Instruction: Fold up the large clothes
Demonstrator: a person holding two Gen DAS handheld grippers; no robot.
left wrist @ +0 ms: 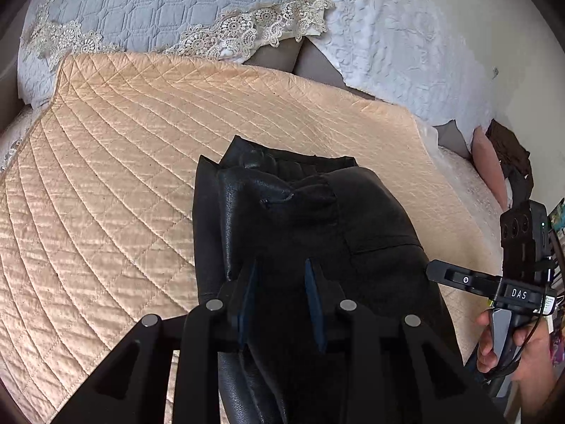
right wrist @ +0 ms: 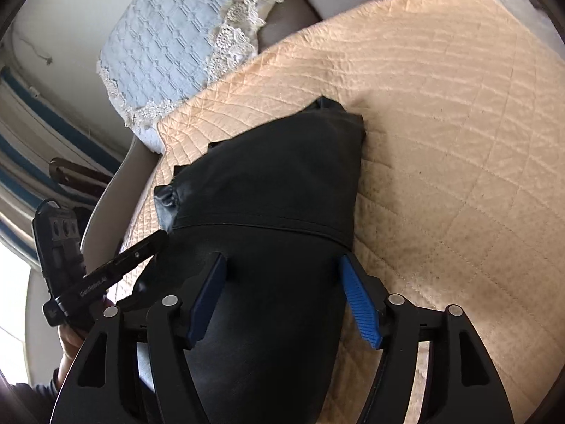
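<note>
Left tool (left wrist: 280, 300): nearest the lens in its own view, over the near end of the jacket (left wrist: 300, 233); its dark pads stand a little apart with black leather running between them. Whether they pinch it I cannot tell.
Right tool (right wrist: 286, 295): released, blue pads spread wide to either side of the jacket's near end, neither one pressing on it.
Person: a hand (left wrist: 512, 349) grips the right tool's handle, right of the jacket in the left view.
Jacket: black, leather-like, lying bunched and part-folded on the quilt (left wrist: 106, 183), long axis running away from both tools. A seam crosses it just past the right tool; the far end is rumpled, with a puckered lump on one edge.
Quilt: peach, diamond-stitched, spread flat under the jacket and all round it on the bed.
Pillows (left wrist: 148, 7): pale blue, lace-trimmed, beyond the jacket's far end, well apart from it.
Stage, as I judge it: a fold is just laid down, or the next grip is being sought.
Risk, slip: the leather looks slick and stiff; a shallow pinch could let it slide out mid-lift.
Risk, spring-back: thick layers may reopen once let go.
Risk, skew: the rumpled far end could drag the fold crooked.
Risk, snag: a low pad might catch the quilt too.
</note>
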